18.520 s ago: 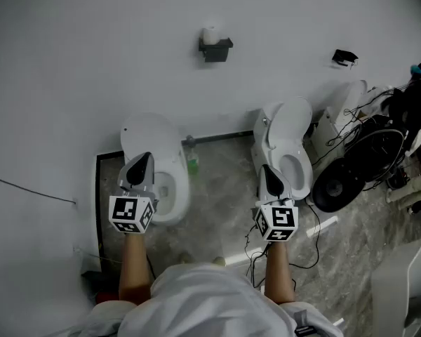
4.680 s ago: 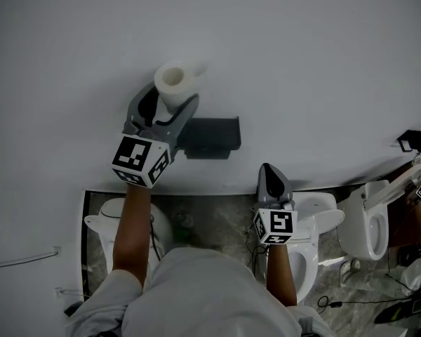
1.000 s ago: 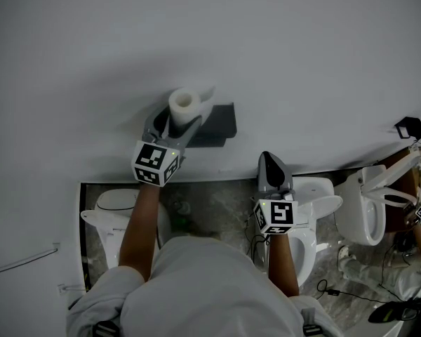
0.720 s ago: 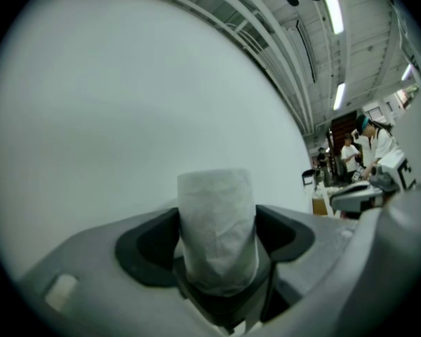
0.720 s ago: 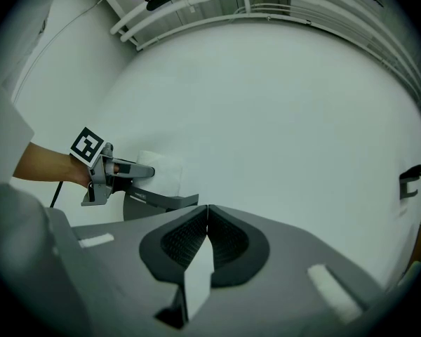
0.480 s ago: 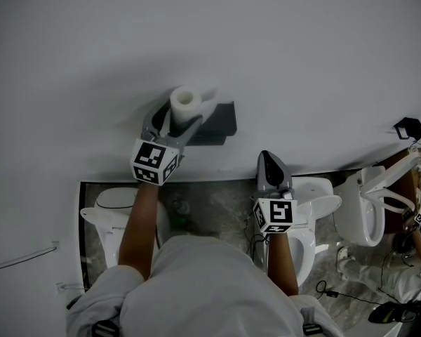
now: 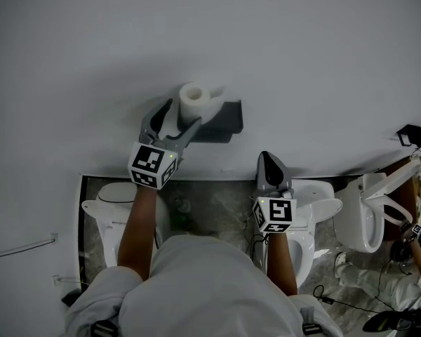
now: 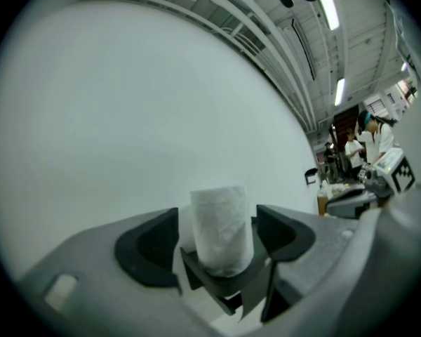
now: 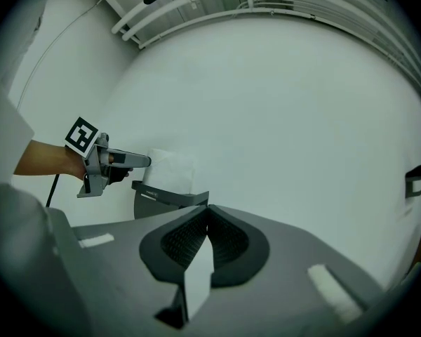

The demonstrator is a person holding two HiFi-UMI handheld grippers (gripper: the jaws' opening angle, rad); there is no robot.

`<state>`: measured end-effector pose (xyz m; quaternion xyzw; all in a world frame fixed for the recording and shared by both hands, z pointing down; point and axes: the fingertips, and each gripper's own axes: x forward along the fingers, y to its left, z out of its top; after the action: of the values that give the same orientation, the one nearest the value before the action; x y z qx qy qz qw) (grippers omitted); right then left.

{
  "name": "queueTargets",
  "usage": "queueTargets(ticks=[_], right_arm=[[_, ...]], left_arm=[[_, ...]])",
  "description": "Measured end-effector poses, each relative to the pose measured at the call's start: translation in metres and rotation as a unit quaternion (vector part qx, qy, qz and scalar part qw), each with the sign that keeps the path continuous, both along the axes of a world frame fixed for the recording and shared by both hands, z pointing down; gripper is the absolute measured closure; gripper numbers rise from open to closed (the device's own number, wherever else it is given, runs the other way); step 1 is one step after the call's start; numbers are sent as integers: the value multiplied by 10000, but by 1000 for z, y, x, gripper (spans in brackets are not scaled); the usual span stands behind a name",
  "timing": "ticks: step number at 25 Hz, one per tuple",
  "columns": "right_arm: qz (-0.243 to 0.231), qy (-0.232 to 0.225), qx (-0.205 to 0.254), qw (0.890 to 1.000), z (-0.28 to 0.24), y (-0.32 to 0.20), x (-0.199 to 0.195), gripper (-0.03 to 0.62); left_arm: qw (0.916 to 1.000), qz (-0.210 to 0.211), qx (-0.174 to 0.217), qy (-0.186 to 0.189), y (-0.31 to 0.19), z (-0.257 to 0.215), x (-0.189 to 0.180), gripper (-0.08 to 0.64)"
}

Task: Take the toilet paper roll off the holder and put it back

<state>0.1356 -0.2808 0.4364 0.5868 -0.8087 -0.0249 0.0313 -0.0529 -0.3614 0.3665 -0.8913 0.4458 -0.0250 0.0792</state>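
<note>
The white toilet paper roll (image 7: 194,98) stands upright in the dark grey wall holder (image 7: 223,120). My left gripper (image 7: 177,118) is level in front of it, open. Its jaws have just been opening wide and then easing in a little. In the left gripper view the roll (image 8: 222,225) shows between the two dark pads (image 8: 149,253), with a narrow gap on each side, seated in the holder (image 8: 224,286). My right gripper (image 7: 269,166) hangs lower right, shut and holding nothing. In its view the pads meet (image 9: 206,223); beyond them are the roll (image 9: 172,168), holder (image 9: 167,198) and left gripper (image 9: 136,161).
The white wall fills most of each view. Three toilets stand on the marble floor below: left (image 7: 118,209), middle (image 7: 317,210), right (image 7: 368,213). A small black fixture (image 7: 409,135) is on the wall at right. People (image 8: 373,137) stand far off.
The left gripper has drawn back a little from the holder with its jaws apart, and the roll has stayed in the holder. The right gripper has not moved.
</note>
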Motion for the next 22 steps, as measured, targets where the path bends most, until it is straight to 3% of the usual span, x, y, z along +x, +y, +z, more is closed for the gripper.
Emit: queueTargets(ticks=[22], right_arm=[[-576, -32, -22, 9983, 0, 7, -35, 591]], left_arm=[[9979, -600, -208, 136, 65, 18, -40, 451]])
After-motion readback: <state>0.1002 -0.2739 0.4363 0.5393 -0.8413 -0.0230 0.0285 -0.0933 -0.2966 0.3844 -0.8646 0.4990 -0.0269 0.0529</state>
